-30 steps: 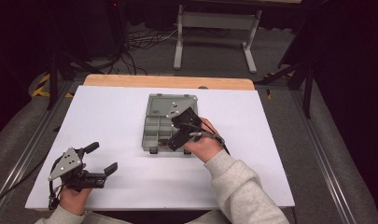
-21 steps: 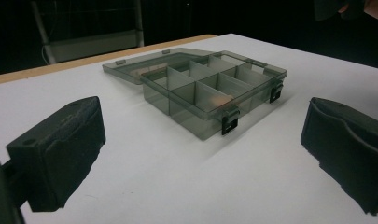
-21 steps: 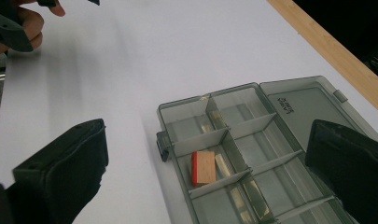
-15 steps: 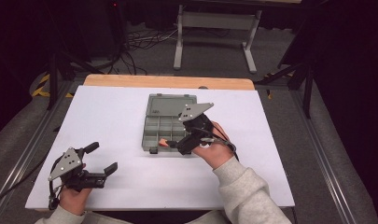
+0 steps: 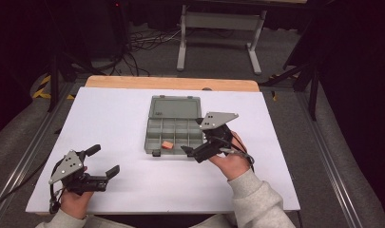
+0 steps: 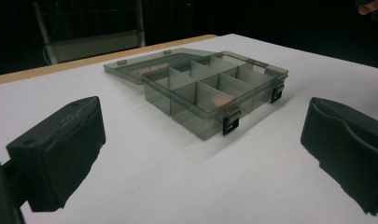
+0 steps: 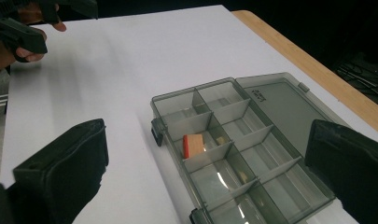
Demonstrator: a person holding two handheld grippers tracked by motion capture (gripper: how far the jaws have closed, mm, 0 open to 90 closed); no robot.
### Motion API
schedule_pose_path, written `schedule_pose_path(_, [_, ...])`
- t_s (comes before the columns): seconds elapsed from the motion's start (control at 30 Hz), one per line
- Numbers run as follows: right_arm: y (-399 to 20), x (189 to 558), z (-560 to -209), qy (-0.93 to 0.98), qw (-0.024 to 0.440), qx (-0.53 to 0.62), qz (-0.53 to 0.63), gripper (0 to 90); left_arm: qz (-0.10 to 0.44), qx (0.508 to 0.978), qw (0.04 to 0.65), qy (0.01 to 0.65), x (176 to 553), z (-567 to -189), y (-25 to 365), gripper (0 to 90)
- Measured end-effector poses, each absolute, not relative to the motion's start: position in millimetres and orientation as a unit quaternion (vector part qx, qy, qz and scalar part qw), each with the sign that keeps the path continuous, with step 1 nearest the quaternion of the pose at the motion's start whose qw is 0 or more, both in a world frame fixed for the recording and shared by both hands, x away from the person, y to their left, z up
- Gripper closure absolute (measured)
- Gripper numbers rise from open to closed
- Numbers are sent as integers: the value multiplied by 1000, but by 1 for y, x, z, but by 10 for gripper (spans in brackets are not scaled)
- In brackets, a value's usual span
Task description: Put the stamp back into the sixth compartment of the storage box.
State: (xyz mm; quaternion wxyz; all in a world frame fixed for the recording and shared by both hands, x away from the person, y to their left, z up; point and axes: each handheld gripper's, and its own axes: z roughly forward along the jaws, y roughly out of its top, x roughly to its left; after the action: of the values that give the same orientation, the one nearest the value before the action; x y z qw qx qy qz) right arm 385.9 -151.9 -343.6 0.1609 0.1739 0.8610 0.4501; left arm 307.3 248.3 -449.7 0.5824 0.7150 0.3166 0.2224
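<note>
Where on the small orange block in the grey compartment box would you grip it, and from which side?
Grip the small orange block by its two upright faces, coming from above: the grey compartment box lies open, and dividers wall the block in, so side approaches look blocked.

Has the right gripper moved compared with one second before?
Yes. The right gripper was over the open compartment box; now it has pulled back toward the person, past the box's near right corner.
</note>
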Motion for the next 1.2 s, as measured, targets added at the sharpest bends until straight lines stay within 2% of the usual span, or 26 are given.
schedule_pose_path(0.53, [-199, 364, -364, 824, 188, 196, 497, 3, 224, 714, 582, 317, 307, -450, 249, 7])
schedule_pose_path(1.2, [-234, 346, -407, 799, 189, 233, 521, 4, 224, 709, 589, 317, 307, -450, 249, 3])
